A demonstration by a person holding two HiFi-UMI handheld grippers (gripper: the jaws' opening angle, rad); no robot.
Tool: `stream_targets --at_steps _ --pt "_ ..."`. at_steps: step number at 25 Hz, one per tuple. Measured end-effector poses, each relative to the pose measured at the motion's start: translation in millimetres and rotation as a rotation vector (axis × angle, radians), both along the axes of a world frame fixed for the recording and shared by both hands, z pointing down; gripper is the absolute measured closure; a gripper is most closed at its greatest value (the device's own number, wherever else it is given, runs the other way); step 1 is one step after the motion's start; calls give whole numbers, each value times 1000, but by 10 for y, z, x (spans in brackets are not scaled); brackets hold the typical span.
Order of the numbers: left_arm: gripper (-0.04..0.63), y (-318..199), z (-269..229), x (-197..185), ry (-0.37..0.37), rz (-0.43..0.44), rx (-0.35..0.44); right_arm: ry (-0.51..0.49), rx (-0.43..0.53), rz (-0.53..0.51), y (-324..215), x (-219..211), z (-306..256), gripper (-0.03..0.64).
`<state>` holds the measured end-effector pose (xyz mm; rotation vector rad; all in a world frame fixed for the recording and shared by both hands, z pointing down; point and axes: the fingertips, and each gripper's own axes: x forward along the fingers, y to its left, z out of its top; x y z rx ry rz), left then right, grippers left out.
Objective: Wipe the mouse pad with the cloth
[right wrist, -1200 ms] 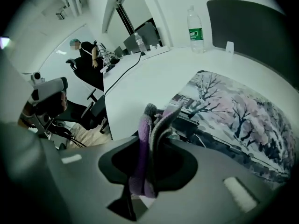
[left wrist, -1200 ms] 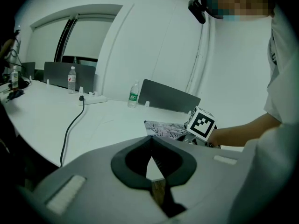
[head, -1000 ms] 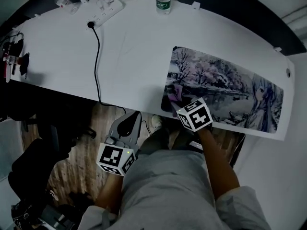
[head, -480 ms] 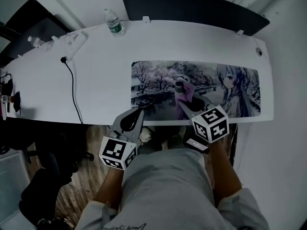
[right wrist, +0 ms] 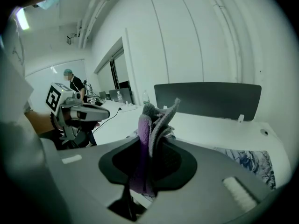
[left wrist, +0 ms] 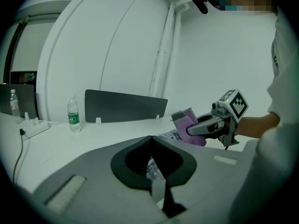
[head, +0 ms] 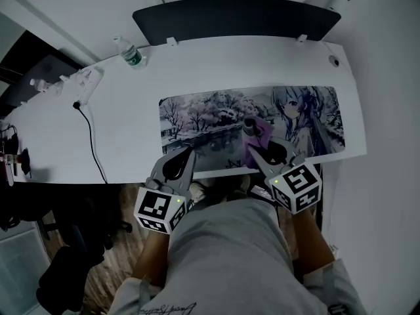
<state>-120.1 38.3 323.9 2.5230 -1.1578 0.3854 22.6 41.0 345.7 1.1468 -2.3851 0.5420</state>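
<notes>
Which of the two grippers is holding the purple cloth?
The right gripper: its jaws are shut on the purple cloth over the mouse pad. The left gripper has its jaws shut with nothing between them.

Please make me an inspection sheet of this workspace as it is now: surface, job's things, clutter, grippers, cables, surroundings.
Surface: white desk, no spill seen.
Job's things: printed mouse pad lies flat on the desk; purple cloth is over its right half.
Clutter: water bottle and power strip at the far left.
Grippers: right gripper shut on the cloth; left gripper shut, empty, at the desk's near edge.
Cables: black cable runs from the power strip over the near edge.
Surroundings: dark panel behind the desk; wooden floor below.
</notes>
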Motion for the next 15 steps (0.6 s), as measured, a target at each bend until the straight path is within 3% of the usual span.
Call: stream_targets --at_steps 15 --pt "575 115 20 51 -21 -47 -13 -50 59 1 -77 149 -280 526"
